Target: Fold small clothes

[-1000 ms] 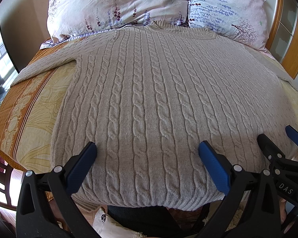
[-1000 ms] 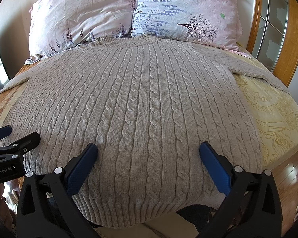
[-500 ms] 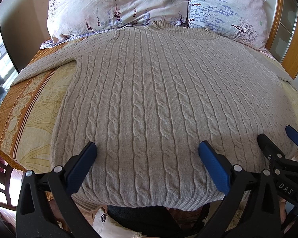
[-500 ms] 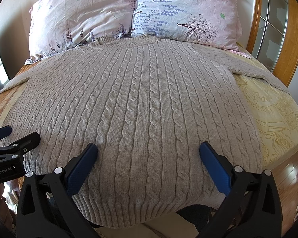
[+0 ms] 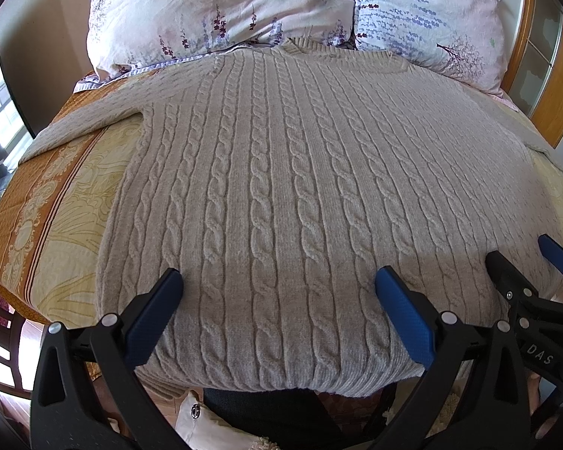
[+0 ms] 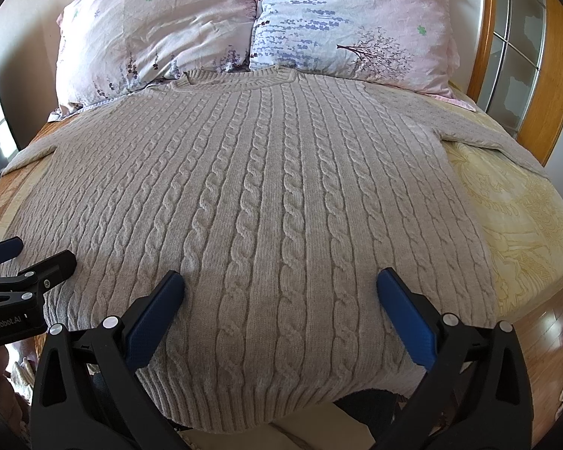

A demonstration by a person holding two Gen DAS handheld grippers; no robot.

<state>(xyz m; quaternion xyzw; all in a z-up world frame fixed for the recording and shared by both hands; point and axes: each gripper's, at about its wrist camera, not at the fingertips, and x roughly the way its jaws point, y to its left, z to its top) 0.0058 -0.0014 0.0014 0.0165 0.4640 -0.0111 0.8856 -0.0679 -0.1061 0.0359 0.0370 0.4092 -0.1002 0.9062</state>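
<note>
Bed (image 5: pixel 67 202): one sweater (image 5: pixel 300 195), two pillows (image 6: pixel 161 33).

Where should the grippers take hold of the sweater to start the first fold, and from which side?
The sweater lies flat and face-up, collar toward the pillows, sleeves spread. Probably best to pinch the near ribbed hem, coming from the foot of the bed: it overhangs the bed edge, so a finger can slip under. Left gripper and right gripper are open above it.
</note>
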